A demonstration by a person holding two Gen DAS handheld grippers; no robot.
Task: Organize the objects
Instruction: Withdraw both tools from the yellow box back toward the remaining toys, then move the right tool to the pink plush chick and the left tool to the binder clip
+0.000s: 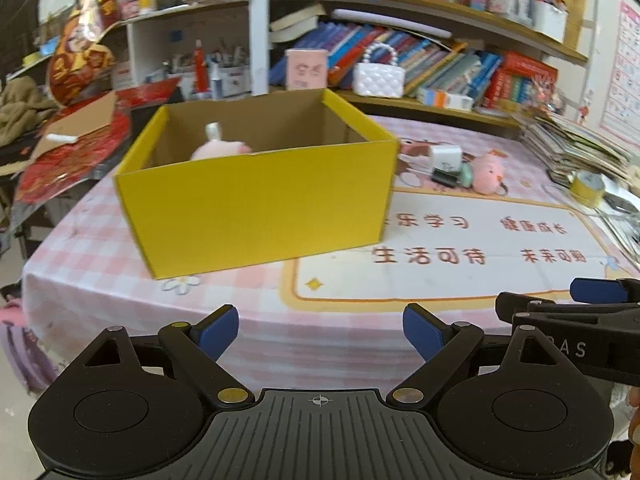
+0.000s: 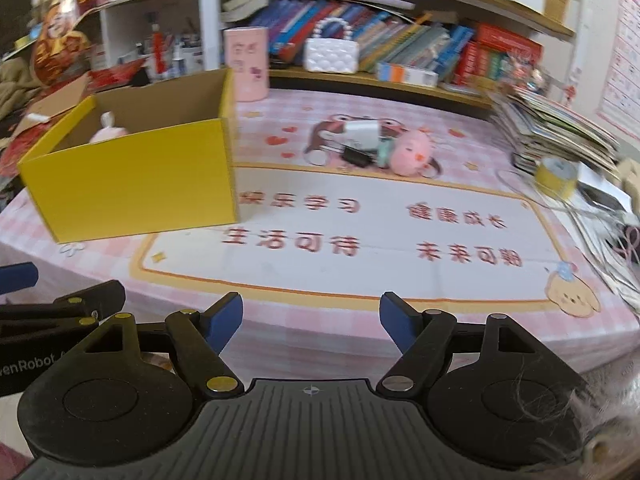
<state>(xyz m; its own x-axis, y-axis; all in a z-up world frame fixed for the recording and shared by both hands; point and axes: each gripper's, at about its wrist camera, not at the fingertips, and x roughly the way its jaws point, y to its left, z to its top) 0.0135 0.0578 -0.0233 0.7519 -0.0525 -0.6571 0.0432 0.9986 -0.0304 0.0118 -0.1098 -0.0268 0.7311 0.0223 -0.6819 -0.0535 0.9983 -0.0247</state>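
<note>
A yellow cardboard box (image 1: 256,196) (image 2: 132,176) stands open-topped on the pink checked tablecloth, with a pink plush toy (image 1: 220,148) (image 2: 108,132) inside it. Farther right on the cloth lie a second pink plush (image 1: 488,170) (image 2: 412,152), a white boxy item (image 1: 444,156) (image 2: 362,130) and a black binder clip (image 1: 444,178) (image 2: 356,156), close together. My left gripper (image 1: 320,332) hangs open near the table's front edge, nothing between its blue pads. My right gripper (image 2: 311,322) is open and empty beside it, seen as a black arm (image 1: 560,312) at the left view's right edge.
A yellow tape roll (image 1: 586,188) (image 2: 556,174) and a stack of books (image 1: 572,144) (image 2: 556,124) sit at the table's right. A pink cylinder (image 2: 245,64) and a white quilted purse (image 1: 378,76) (image 2: 330,54) stand by the bookshelf behind. Clutter of red packaging (image 1: 72,148) lies left.
</note>
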